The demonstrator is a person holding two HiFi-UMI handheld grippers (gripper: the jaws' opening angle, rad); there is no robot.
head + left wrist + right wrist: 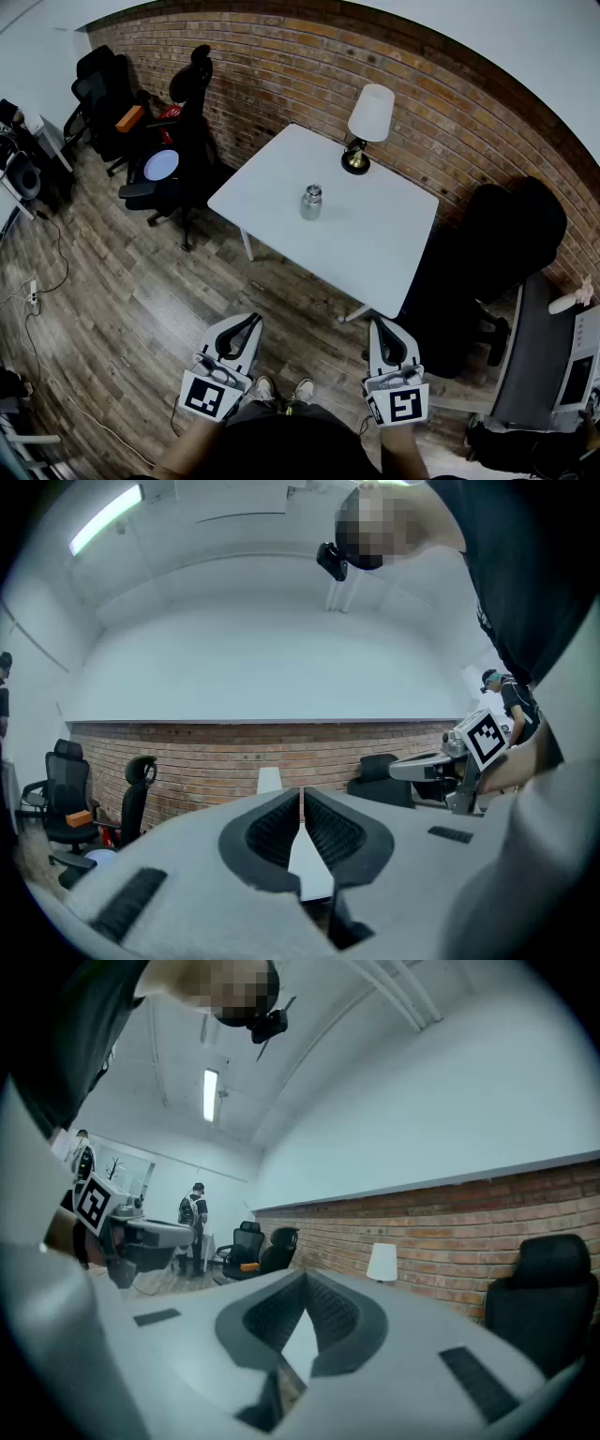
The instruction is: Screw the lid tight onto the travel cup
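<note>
Closest of all, the person holds a tool in each hand, low over the wood floor [122, 309]. The left gripper [249, 321] has its two jaws pressed together with nothing between them. The right gripper [382, 324] is pressed together too, and it is also empty. Both point away from the person, toward the table. Two shoes [280, 387] peek out between the tools.

A bit farther stands a white table [384, 248]. The travel cup [310, 202] stands up straight near the middle of the table, well apart from both tools. It is small and silver. Its top looks like a lid sitting on it, but it is too small to be sure.

At the far side of the table, to the right of the cup, stands a lamp [367, 127] with a white shade. A black chair [511, 239] is right of the table, and more black chairs [183, 122] stand at the far left. Behind it all is a brick wall [281, 66].
</note>
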